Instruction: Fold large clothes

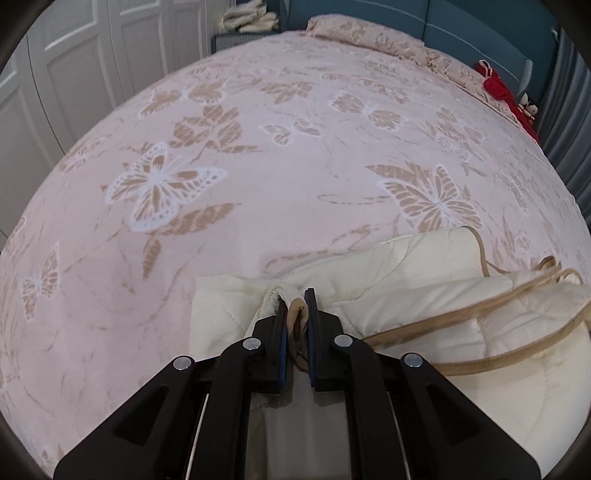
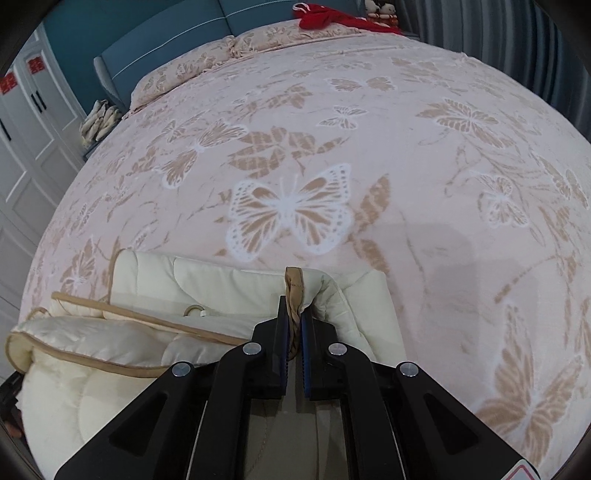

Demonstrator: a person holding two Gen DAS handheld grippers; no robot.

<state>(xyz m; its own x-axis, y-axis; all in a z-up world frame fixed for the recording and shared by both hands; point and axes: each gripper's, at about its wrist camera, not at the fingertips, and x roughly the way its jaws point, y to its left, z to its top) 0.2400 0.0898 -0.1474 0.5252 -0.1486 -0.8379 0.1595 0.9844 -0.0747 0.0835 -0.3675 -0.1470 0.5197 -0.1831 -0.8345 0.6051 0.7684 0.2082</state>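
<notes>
As it lies, cream garment (image 1: pixel 424 266) crosswise, both tools clamped

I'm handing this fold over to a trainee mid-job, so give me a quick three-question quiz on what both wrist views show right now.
1. True or false: both the left tongs and the right tongs are shut on the tan trim of the cream quilted garment.
2. What pattern covers the pink bedspread? A) stripes B) butterflies C) checks
3. Fill in: the bright item near the far pillow is coloured ____.

Key: 1 true; 2 B; 3 red.
</notes>
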